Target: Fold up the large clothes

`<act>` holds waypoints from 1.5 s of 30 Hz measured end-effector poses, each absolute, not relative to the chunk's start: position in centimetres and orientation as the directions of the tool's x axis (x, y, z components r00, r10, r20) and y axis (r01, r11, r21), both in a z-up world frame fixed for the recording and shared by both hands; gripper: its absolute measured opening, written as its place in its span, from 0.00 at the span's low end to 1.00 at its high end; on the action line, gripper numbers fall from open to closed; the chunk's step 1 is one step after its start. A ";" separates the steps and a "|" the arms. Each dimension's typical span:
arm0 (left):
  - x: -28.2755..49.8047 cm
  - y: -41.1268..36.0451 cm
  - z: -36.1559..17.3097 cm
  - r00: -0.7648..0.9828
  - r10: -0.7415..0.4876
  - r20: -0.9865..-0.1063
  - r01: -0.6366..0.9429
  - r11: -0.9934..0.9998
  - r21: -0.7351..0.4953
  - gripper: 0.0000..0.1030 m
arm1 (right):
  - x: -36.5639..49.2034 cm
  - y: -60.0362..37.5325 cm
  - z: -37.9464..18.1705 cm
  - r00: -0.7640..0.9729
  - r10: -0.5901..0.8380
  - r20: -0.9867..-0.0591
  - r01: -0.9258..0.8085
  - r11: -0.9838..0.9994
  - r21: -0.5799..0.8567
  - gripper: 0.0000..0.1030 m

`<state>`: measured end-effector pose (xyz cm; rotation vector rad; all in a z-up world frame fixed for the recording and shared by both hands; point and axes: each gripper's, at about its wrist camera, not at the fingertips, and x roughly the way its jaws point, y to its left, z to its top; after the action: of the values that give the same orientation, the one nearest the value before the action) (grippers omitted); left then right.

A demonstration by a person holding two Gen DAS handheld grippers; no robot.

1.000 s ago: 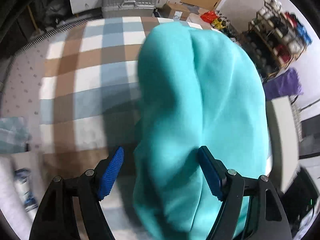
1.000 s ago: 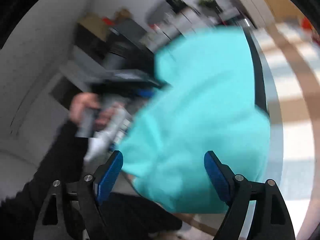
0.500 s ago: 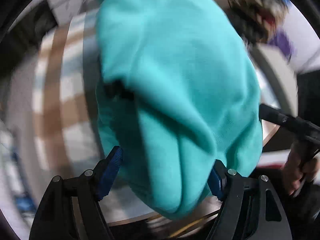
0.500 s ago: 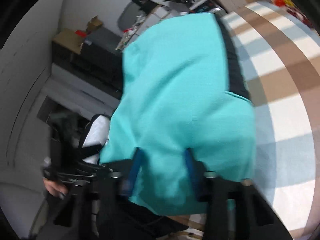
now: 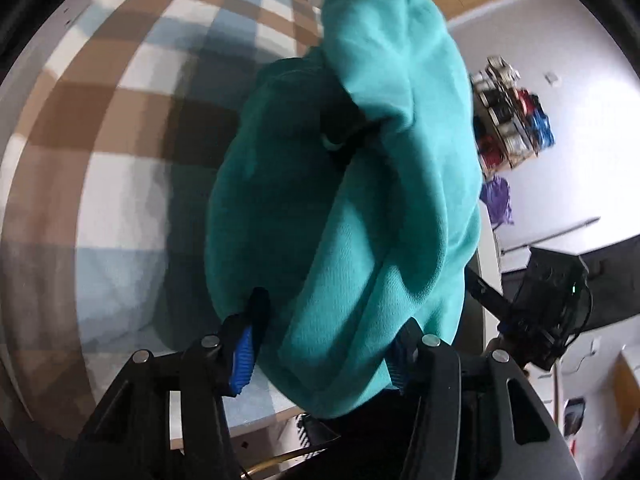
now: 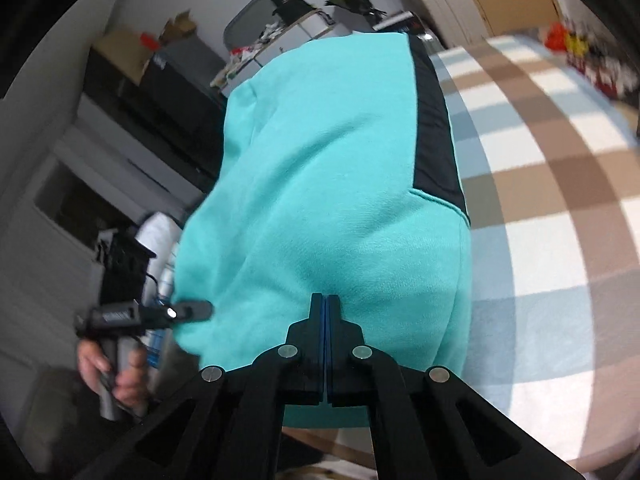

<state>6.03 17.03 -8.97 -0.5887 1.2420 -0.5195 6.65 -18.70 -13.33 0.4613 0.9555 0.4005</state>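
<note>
While the turquoise fleece garment with a black panel [image 6: 328, 184] hangs bunched in the air above the brown, blue and white checked bed cover [image 6: 560, 184], the right gripper [image 6: 324, 312] is clamped tight on a thin fold at its lower edge. The left gripper [image 5: 320, 340] is closing around a thick wad of the same cloth, its blue pads [image 5: 244, 356] barely biting. That bulky bundle could slide out, likely dropping one side and leaving the garment twisted, not flat, on the cover.
</note>
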 end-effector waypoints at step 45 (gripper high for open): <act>9.1 14.1 -10.1 0.409 -0.641 -0.650 0.109 0.741 -0.663 0.04 | 12.7 -11.5 -2.3 0.547 0.330 -0.769 -0.307 0.934 0.182 0.16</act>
<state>9.11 14.09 -10.12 -0.5836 1.0529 -0.5078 12.70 -11.55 -2.32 0.0269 0.9177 0.3779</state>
